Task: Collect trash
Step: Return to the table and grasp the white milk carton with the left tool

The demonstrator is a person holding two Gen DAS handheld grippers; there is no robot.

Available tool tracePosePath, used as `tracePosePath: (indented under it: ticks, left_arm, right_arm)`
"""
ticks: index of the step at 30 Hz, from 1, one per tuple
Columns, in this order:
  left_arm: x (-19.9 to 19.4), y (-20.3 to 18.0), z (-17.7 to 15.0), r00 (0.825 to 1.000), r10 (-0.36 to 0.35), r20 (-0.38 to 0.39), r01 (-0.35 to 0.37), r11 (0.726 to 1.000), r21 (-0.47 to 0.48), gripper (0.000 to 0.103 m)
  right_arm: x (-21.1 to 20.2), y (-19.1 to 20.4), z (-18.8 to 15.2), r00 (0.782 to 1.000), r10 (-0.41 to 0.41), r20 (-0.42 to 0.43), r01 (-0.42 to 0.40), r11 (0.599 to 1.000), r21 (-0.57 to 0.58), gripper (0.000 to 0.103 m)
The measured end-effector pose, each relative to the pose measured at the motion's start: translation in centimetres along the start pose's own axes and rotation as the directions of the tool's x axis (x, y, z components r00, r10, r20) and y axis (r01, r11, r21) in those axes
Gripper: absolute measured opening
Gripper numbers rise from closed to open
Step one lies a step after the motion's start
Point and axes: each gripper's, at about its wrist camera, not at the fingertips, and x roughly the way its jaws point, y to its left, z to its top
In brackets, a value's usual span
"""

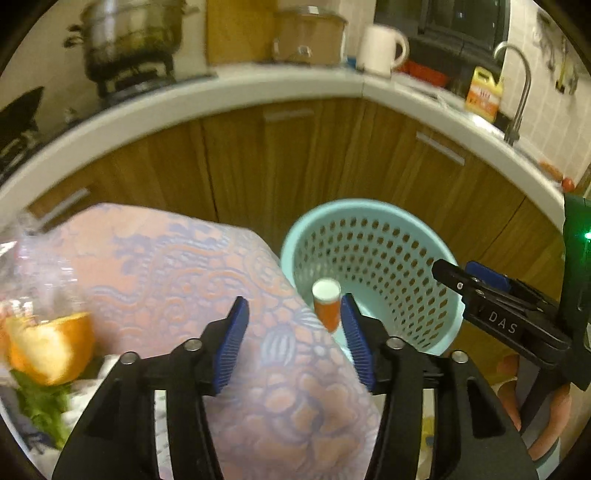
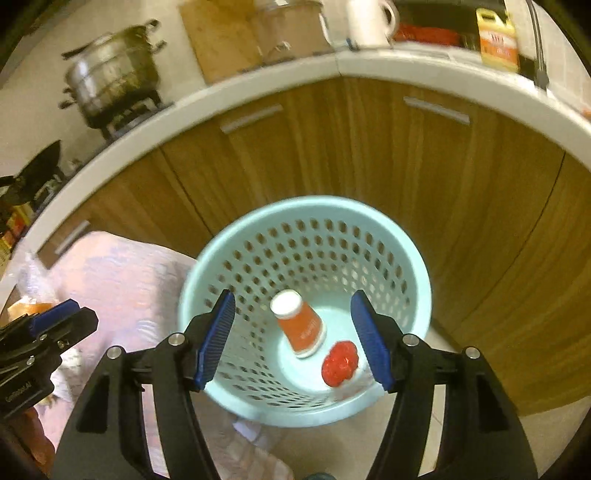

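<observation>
- The right gripper (image 2: pixel 291 339) is held above the pale blue perforated basket (image 2: pixel 413 284), its blue-padded fingers (image 2: pixel 218 338) spread wide with nothing between them.
- An orange paper cup (image 2: pixel 301 326) is seen lying tilted on the basket floor, its white base turned up and to the left.
- A crumpled red scrap (image 2: pixel 340 363) lies just right of the cup, nearer the camera, on the same floor.
- The left gripper (image 1: pixel 293 341) is held over a table covered by a pink and lilac patterned cloth (image 1: pixel 177 266); its fingers are spread apart and empty.
- At the left edge of the cloth, an orange peel (image 1: pixel 48 347) is seen with green leaves (image 1: pixel 40 406) below it and a clear plastic bottle (image 1: pixel 33 266) behind it, all blurred.
- The basket stands on the floor to the right of the table, in front of wooden cabinets (image 2: pixel 369 147).
- On the far counter (image 2: pixel 258 79), a steel pot (image 2: pixel 110 70) sits on a stove at the left and a white mug (image 2: pixel 369 22) further right.
</observation>
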Motion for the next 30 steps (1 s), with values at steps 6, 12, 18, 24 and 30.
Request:
tracePosePath:
  ticks: [6, 12, 18, 24, 30]
  left_arm:
    - [-7.0, 2.9, -1.1, 0.987, 0.045, 0.153, -0.037, 0.998, -0.053, 0.062]
    - [-13.2, 6.8, -3.5, 0.952, 0.179, 0.25, -0.141, 0.976, -0.163, 0.074]
    - [-16.8, 11.3, -7.2, 0.894, 0.383, 0.232, -0.288, 0.889, -0.357, 0.079]
    - [-19.0, 16.7, -11.4, 0.845, 0.515, 0.147, -0.363, 0.752, -0.55, 0.082]
    - [-18.1, 19.5, -13.1, 0.858, 0.503, 0.105, -0.328, 0.693, -0.642, 0.083]
  right_arm:
    - [-4.3, 6.0, -0.3, 0.993, 0.082, 0.087, -0.073, 0.992, -0.106, 0.063]
    - [-6.4, 13.5, -2.3, 0.978, 0.149, 0.143, -0.111, 0.964, -0.24, 0.068]
    - [-5.3, 19.4, -5.4, 0.964, 0.227, 0.138, -0.17, 0.926, -0.336, 0.079]
    - [-3.5, 22.4, -6.9, 0.955, 0.276, 0.113, -0.219, 0.905, -0.364, 0.08]
    - [-2.2, 23.0, -7.7, 0.959, 0.267, 0.095, -0.213, 0.901, -0.378, 0.084]
